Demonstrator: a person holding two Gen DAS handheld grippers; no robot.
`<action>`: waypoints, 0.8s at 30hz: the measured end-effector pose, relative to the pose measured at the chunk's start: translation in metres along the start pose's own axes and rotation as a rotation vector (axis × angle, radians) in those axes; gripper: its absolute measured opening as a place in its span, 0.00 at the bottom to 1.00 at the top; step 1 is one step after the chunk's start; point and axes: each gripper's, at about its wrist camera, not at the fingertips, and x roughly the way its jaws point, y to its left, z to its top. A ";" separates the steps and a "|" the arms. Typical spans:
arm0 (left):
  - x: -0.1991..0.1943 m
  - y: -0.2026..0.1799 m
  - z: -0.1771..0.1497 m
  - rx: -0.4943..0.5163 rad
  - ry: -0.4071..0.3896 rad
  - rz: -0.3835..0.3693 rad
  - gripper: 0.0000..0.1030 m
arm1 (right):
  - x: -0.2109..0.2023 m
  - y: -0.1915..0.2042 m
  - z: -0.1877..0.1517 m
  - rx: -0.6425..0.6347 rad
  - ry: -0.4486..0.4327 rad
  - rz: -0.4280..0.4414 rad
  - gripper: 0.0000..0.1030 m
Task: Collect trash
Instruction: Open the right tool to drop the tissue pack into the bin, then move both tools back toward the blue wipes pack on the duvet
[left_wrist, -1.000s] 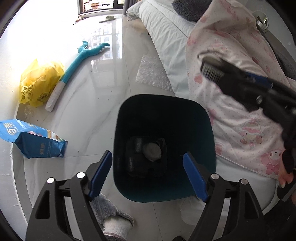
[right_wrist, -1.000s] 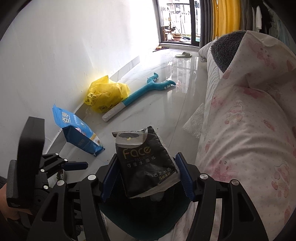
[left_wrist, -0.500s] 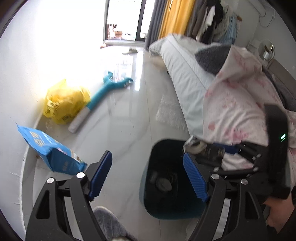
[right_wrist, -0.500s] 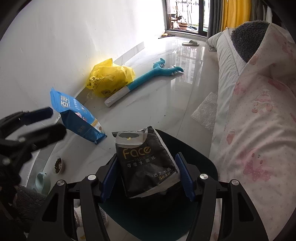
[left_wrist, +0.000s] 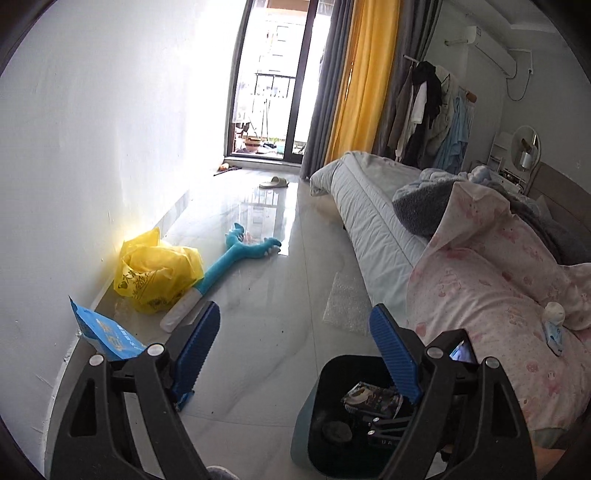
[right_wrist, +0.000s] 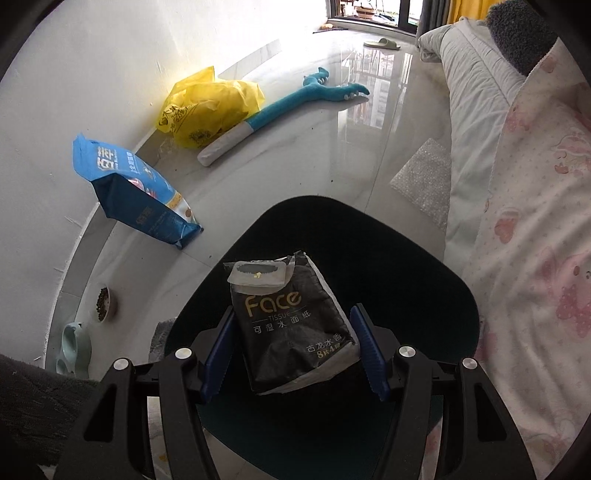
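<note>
Plainly, tissue pack (right_wrist: 291, 325) ("Face TISSUE"), above bin (right_wrist: 424, 280)

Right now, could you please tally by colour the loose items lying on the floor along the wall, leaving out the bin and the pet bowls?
Yellow: 1, the plastic bag
Blue: 1, the pouch
Teal: 1, the claw-ended plush stick
Clear: 1, the bubble wrap
Total: 4

Bin (right_wrist: 424, 280): near rim cut off behind the fingers (right_wrist: 218, 354) and bottom edge; floor of bin hidden under tissue pack (right_wrist: 288, 325). Left wrist view: dark round lump (left_wrist: 334, 430) in bin, unidentifiable. Blue bag (left_wrist: 107, 338) partly hidden behind left finger. Small object on pink blanket (left_wrist: 554, 319) too small to tell.
</note>
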 end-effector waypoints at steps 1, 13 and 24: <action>-0.004 -0.001 0.003 0.002 -0.017 -0.003 0.83 | 0.004 0.001 -0.001 -0.004 0.012 -0.004 0.61; -0.034 -0.011 0.024 0.003 -0.172 -0.006 0.87 | 0.013 0.005 -0.017 -0.043 0.045 -0.084 0.69; -0.038 -0.028 0.037 0.006 -0.230 -0.020 0.89 | -0.038 -0.002 -0.009 -0.077 -0.123 -0.120 0.70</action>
